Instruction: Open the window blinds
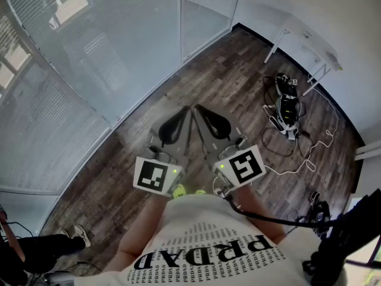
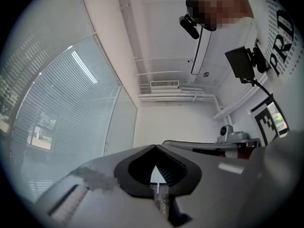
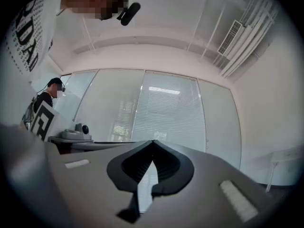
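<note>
The left gripper (image 1: pixel 187 111) and right gripper (image 1: pixel 198 109) were both shut tight on nothing, side by side and well apart from the window blinds (image 1: pixel 41 130) — hanging lowered ahead and leftward, slats horizontal — the left gripper seemingly nearer.

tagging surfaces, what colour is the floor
The floor is dark brown wood planking; head view shows it best.

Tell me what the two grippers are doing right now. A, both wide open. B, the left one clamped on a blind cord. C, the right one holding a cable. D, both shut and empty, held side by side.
D: the left gripper and the right gripper each show jaw tips met with nothing between, side by side above the wooden floor.
</note>
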